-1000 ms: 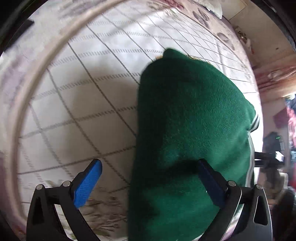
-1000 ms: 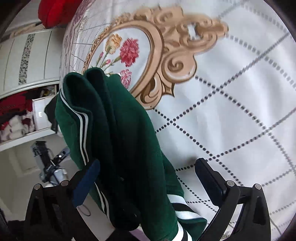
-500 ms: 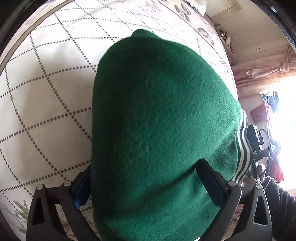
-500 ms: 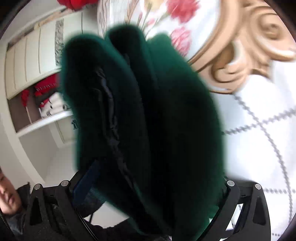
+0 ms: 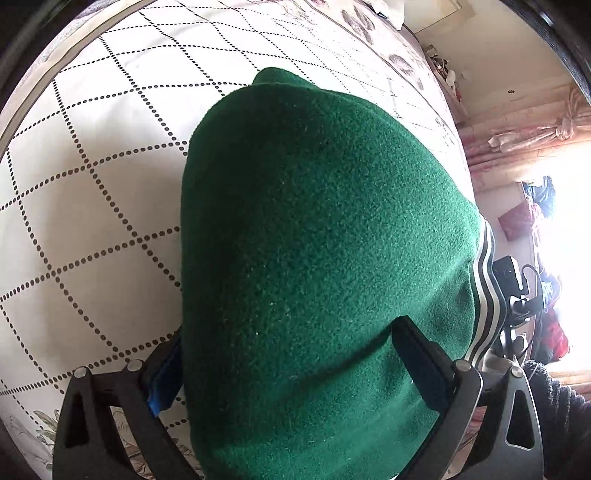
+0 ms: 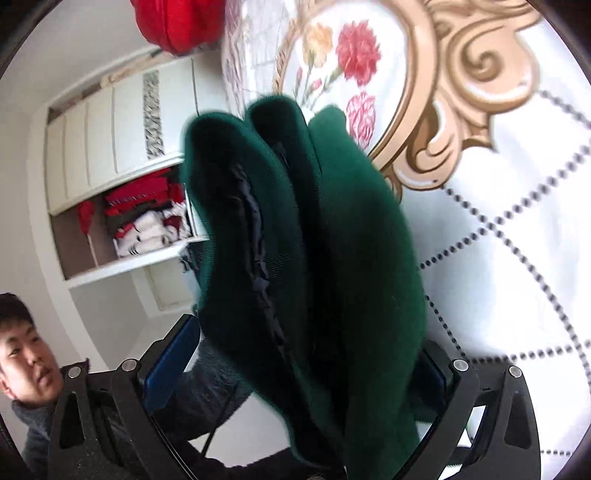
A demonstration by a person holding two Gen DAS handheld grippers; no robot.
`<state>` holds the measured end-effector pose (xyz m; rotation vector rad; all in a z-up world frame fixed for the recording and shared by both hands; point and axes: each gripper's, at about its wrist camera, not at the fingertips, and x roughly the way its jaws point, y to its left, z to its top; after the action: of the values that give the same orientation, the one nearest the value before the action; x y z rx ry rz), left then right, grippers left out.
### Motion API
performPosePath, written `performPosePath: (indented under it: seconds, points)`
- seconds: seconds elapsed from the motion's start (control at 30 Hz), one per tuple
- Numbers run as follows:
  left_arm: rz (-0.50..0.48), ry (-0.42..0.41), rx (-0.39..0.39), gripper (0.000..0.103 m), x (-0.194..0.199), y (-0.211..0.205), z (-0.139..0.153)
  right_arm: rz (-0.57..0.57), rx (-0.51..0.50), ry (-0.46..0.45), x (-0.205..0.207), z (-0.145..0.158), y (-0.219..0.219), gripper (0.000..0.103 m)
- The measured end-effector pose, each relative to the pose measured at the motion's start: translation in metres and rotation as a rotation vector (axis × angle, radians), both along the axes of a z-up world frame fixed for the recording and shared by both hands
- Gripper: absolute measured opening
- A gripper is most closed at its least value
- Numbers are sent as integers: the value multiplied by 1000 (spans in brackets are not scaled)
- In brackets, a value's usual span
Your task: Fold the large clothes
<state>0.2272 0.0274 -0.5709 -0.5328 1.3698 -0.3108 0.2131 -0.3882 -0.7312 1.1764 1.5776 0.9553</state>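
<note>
A thick folded green jacket (image 5: pixel 325 240) fills most of the left wrist view and lies on the white quilted bedspread (image 5: pixel 92 184). A white-striped hem (image 5: pixel 487 277) shows at its right edge. My left gripper (image 5: pixel 288 339) is open wide, its fingers straddling the near end of the bundle. In the right wrist view the other end of the jacket (image 6: pixel 351 258) shows stacked layers and a dark lining (image 6: pixel 255 229). It rises between the wide-open fingers of my right gripper (image 6: pixel 306 336), above the flower-printed bedspread (image 6: pixel 517 258).
A white wardrobe shelf (image 6: pixel 144 221) with red and white clothes stands behind the bed, with a red bundle (image 6: pixel 177 22) above it. A person (image 6: pixel 26 350) is at lower left. Pink curtains (image 5: pixel 524 122) and camera gear on a stand (image 5: pixel 513 280) are beyond the bed's right edge.
Both grippers have pushed in over the ends of the folded jacket, which now fills both views. The right view has tipped up toward the wardrobe. The jaw width looks unchanged.
</note>
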Motion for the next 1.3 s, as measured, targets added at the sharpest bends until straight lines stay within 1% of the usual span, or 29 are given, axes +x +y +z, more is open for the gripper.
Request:
performPosePath:
  seconds: [0.07,0.17,0.23,0.37,0.47,0.53,0.63,0.7,0.73,0.77,0.8,0.83,0.87,0.9,0.93,0.97,1.07,1.13,1.2,1.3]
  points:
    - [-3,0,8,103,-5,3,0,-13,1,-11,-4,5,-2,103]
    - [-5,-1,16,103,-8,1,0,23,-46,-42,0,10,10,103]
    - [-2,1,16,103,-8,0,-1,57,-70,-40,4,12,19,103]
    - [2,4,15,103,-8,-1,-3,70,-106,-9,9,11,26,103]
    - [2,2,13,103,-10,-1,-3,104,-176,-7,11,11,40,103]
    - [1,2,13,103,-9,-1,-3,141,-222,-15,11,9,57,103]
    - [0,1,13,103,-8,0,-3,172,-259,-14,15,6,76,103]
    - [-4,-9,18,101,-9,0,-2,148,-289,-1,15,8,79,103]
    - [-2,-20,19,97,-10,1,0,124,-302,15,15,7,79,103]
    - [4,-34,25,92,-11,0,2,99,-314,19,14,9,79,101]
    - [8,-43,28,86,-12,1,4,84,-343,1,13,14,80,95]
    - [15,-60,41,82,-14,1,8,74,-361,-10,11,18,80,76]
    - [19,-73,50,75,-15,2,12,54,-365,-11,10,22,79,66]
    - [19,-81,56,71,-15,3,15,33,-368,-11,8,27,79,64]
    - [20,-87,64,69,-14,3,19,24,-373,-24,6,33,79,57]
    - [21,-92,73,67,-13,3,23,13,-377,-34,5,37,79,52]
    - [1,-105,101,64,-5,1,36,-37,-371,-37,4,55,80,45]
    - [-8,-103,103,63,4,3,43,-62,-370,-38,7,63,78,43]
    - [-25,-110,112,63,17,0,51,-85,-360,-42,17,74,72,43]
    - [-46,-126,103,63,51,-8,63,-125,-358,-57,44,93,60,42]
